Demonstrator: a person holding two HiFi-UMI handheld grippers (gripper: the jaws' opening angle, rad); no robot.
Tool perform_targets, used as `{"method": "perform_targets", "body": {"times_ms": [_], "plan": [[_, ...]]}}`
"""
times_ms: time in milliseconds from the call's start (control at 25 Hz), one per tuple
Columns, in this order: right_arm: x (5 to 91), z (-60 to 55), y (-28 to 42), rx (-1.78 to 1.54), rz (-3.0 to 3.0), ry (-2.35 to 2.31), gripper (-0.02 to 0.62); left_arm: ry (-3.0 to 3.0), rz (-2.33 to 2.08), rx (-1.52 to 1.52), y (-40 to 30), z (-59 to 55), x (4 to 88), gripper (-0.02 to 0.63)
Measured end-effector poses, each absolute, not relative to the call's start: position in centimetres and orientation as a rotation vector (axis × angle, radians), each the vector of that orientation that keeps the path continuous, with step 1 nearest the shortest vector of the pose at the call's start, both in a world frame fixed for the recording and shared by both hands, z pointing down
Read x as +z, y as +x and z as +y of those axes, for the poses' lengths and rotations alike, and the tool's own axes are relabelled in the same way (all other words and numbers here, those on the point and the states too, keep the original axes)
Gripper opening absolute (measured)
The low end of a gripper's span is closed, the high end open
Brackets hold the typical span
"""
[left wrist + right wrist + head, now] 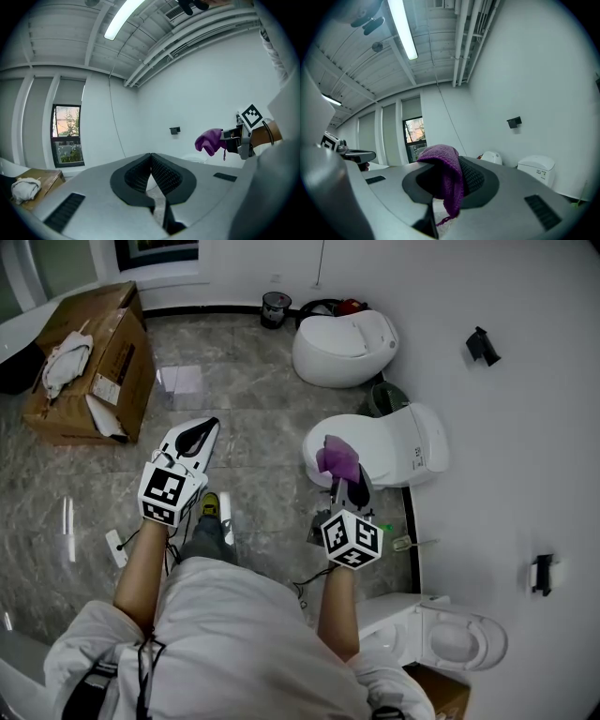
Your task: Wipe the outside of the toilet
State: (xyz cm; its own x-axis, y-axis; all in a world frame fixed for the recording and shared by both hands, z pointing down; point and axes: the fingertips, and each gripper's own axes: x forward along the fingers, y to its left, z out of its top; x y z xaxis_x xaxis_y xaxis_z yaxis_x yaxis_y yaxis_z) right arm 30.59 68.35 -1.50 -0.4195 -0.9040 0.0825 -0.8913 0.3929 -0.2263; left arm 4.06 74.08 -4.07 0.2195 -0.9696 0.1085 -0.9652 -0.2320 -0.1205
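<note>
My right gripper [343, 476] is shut on a purple knitted cloth [337, 457], held up in front of the near white toilet [412, 442], whose lid is down. In the right gripper view the cloth [444, 176] drapes over the pinched jaws and that toilet [537, 169] shows low at the right. My left gripper [210, 426] hovers over the floor to the left, jaws closed together on nothing. In the left gripper view its pads [161, 174] meet, and the cloth [209, 140] hangs off the right gripper [238, 137] at the right.
A second white toilet [345, 348] stands further back, with a small dark bin [276, 308] beside it. A third, open toilet [455, 641] is at my lower right. A cardboard box [89, 362] holding white rags sits at the left. Black fittings [481, 345] hang on the wall.
</note>
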Motion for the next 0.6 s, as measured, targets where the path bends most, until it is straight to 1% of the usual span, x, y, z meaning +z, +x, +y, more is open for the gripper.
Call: {"method": "perform_targets", "body": {"times_ms": [360, 600], "plan": [[-1.6, 58.7, 23.5, -0.404, 2.54, -1.715, 0.089, -2.469, 1.879, -0.285, -3.1, 63.7, -3.9, 0.017], [-1.1, 51.4, 17.9, -0.43, 2.511, -1.8, 0.09, -2.534, 1.868, -0.299, -9.4, 55.5, -3.2, 0.017]]}}
